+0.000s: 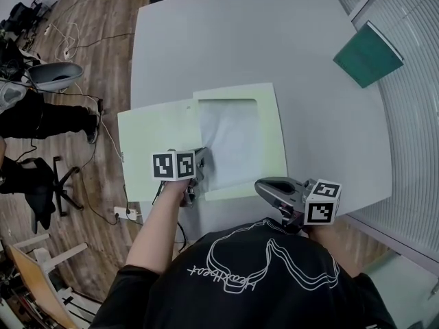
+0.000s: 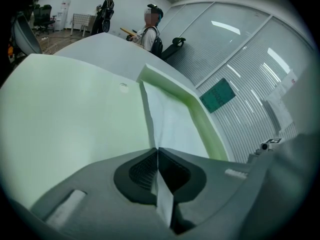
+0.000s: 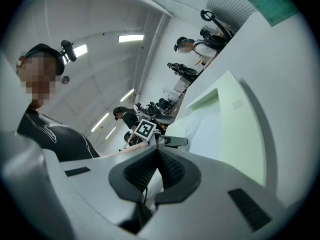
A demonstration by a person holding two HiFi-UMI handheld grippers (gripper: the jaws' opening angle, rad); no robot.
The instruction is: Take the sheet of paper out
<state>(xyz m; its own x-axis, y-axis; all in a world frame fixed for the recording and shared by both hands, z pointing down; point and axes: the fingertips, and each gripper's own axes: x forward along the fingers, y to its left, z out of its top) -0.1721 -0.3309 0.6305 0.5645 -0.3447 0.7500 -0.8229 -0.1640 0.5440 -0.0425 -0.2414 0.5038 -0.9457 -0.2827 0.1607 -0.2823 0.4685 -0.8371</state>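
my left hand-held gripper (image 1: 204, 164) covers the near corner of the sheet of paper (image 1: 230, 139); my shoulders (image 1: 260, 279) hide the surface's (image 1: 240, 46) near edge; a far person (image 2: 150, 31) is too small to make out.

Table (image 1: 240, 40) lies open beyond the folder (image 1: 154, 142); apparently a green book (image 1: 368, 55) far right.

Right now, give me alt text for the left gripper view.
The left gripper is shut on the near edge of a white sheet that lies in an open pale green folder on a grey table. A dark green book lies farther off.
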